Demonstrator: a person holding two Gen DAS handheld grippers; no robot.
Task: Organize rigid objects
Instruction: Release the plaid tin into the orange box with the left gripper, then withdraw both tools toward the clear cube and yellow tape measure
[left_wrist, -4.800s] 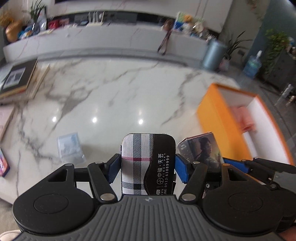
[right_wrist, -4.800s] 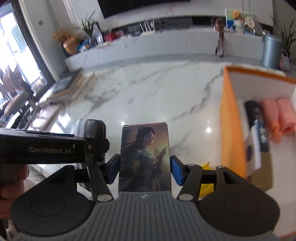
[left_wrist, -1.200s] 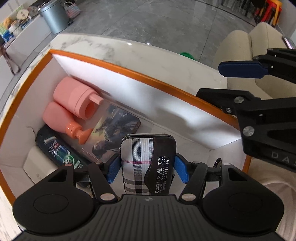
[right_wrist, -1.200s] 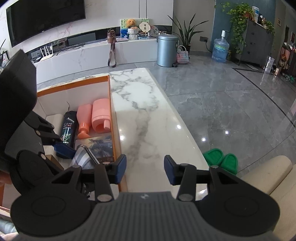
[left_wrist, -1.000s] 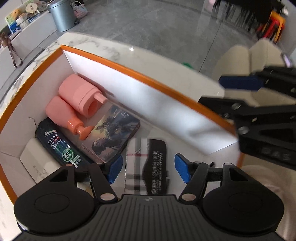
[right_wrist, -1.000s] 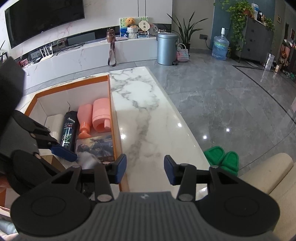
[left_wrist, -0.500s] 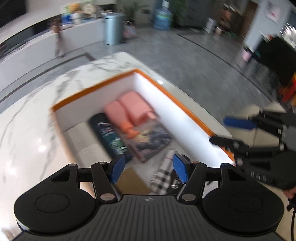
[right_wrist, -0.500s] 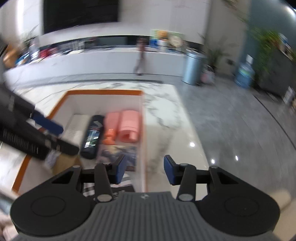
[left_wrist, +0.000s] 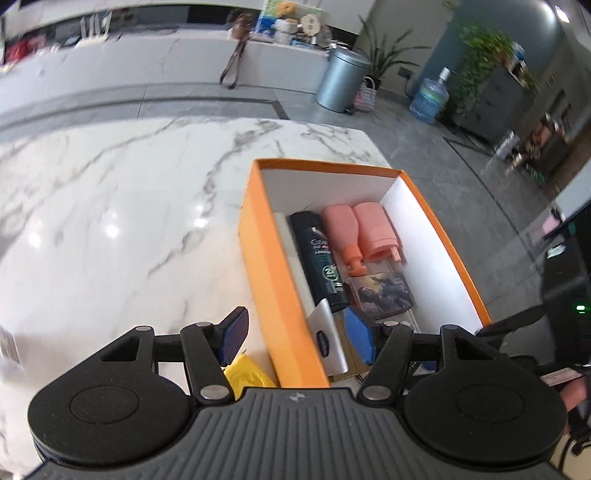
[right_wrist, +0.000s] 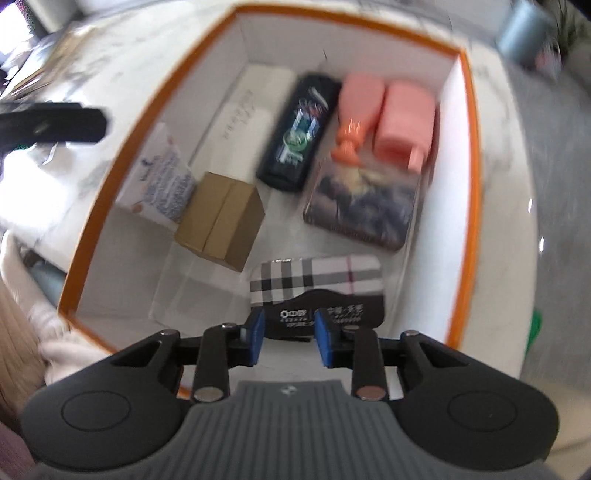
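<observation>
A: The plaid case (right_wrist: 316, 282) lies flat on the floor of the orange box (right_wrist: 469, 155), at its near end. Only the right wrist view shows it; in the left wrist view that end is hidden behind the claw body.

B: And the right view alone shows the brown carton (right_wrist: 221, 225) and the printed white pack (right_wrist: 159, 177) against the left wall. The left view gives the box (left_wrist: 258, 258) standing on the marble tabletop (left_wrist: 110, 229), with a yellow thing (left_wrist: 247, 374) just outside its near left corner.

A: Both show the dark bottle (left_wrist: 321, 258), the two pink bottles (left_wrist: 360, 236) and the picture tin (left_wrist: 382, 293) (all blurred in the right view).

B: The left claw (left_wrist: 297, 336) is spread wide, straddling the box's left wall, holding nothing.

A: The right claw (right_wrist: 286, 338) has just been closing; its jaws stand partly apart above the case's black end. Whether they touch it, I cannot tell. Nothing is pinched.
</observation>
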